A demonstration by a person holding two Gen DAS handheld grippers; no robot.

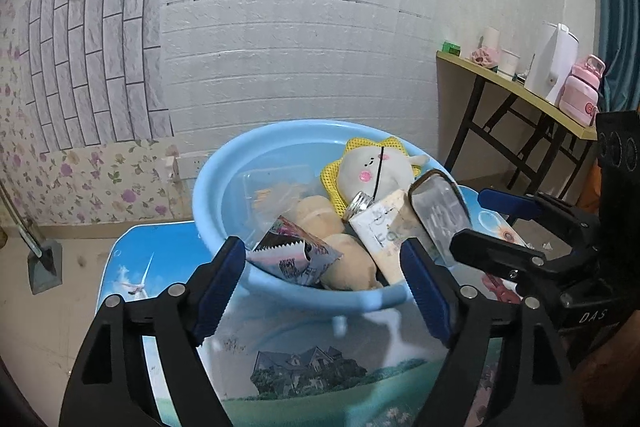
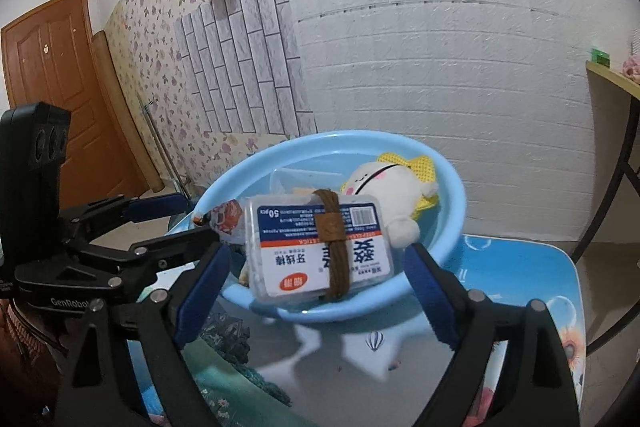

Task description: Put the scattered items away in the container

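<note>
Inside round plastic basin (image 1: 224, 183), soft plush (image 1: 372, 171).

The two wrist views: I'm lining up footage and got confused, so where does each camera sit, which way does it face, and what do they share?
Left wrist: on the left gripper, looking forward along its open fingers at the blue basin and white brick wall; the right gripper enters from the right.
Right wrist: on the right gripper, facing the basin and the floss box leaning on its near rim; the left gripper shows at the left.
Shared: the basin, the plush toy, the picture-printed table, the wall.
</note>
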